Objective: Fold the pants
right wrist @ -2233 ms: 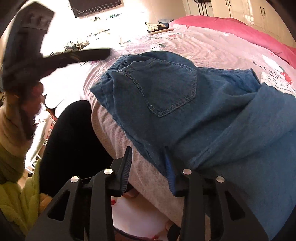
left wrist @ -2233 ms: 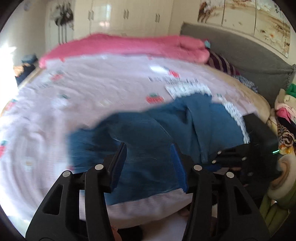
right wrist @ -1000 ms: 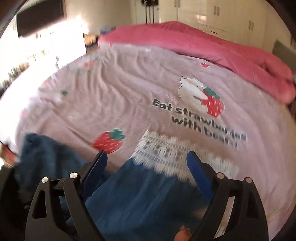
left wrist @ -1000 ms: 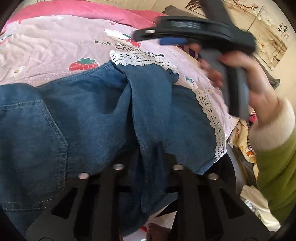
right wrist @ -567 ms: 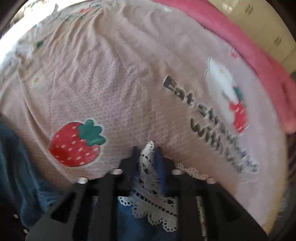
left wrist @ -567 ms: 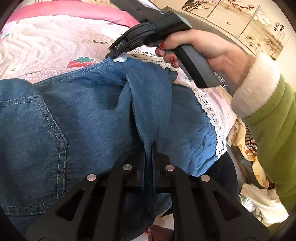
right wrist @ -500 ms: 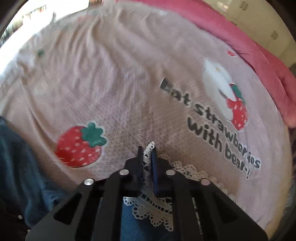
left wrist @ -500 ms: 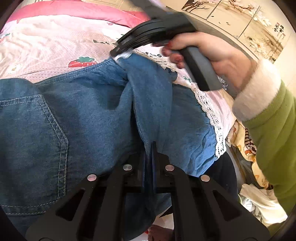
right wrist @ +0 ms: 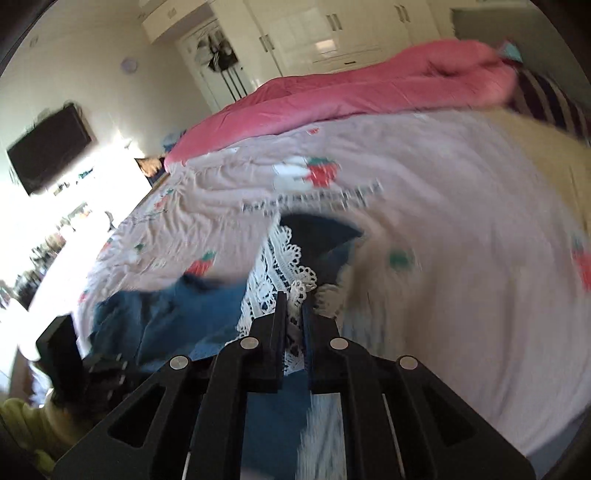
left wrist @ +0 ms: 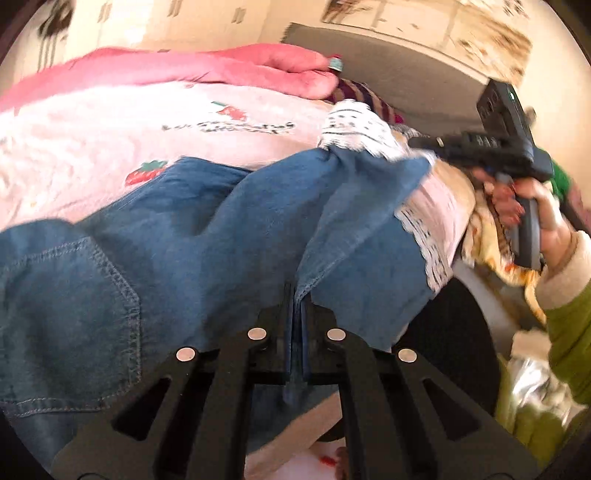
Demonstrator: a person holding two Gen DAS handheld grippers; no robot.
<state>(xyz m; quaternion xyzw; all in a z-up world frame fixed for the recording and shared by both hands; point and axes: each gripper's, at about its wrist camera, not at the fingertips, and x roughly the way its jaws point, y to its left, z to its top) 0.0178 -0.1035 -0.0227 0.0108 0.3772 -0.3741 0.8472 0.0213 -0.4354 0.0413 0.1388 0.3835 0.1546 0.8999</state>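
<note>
Blue denim pants [left wrist: 207, 236] with white lace hems [left wrist: 351, 125] lie on the pink strawberry bedspread [left wrist: 110, 122] near the bed's front edge. My left gripper [left wrist: 294, 291] is shut on a fold of denim along one leg's edge. My right gripper [right wrist: 293, 299] is shut on the lace hem [right wrist: 273, 269] of the upper leg and holds it lifted off the bed. In the left wrist view the right gripper [left wrist: 491, 151] is at the right, pulling that leg [left wrist: 369, 177] taut. A back pocket [left wrist: 70, 317] shows at the left.
A rolled pink duvet [right wrist: 351, 92] lies across the far side of the bed. A grey headboard [left wrist: 388, 62] and striped pillow [left wrist: 362, 92] are at the right. White wardrobes [right wrist: 332, 33] stand behind; a wall TV [right wrist: 48, 147] is at the left. Clothes [left wrist: 491, 236] pile beside the bed.
My right gripper has lifted the lace hem and swung it up and to the right, raising the upper leg off the lower one. My left gripper stays shut on the denim.
</note>
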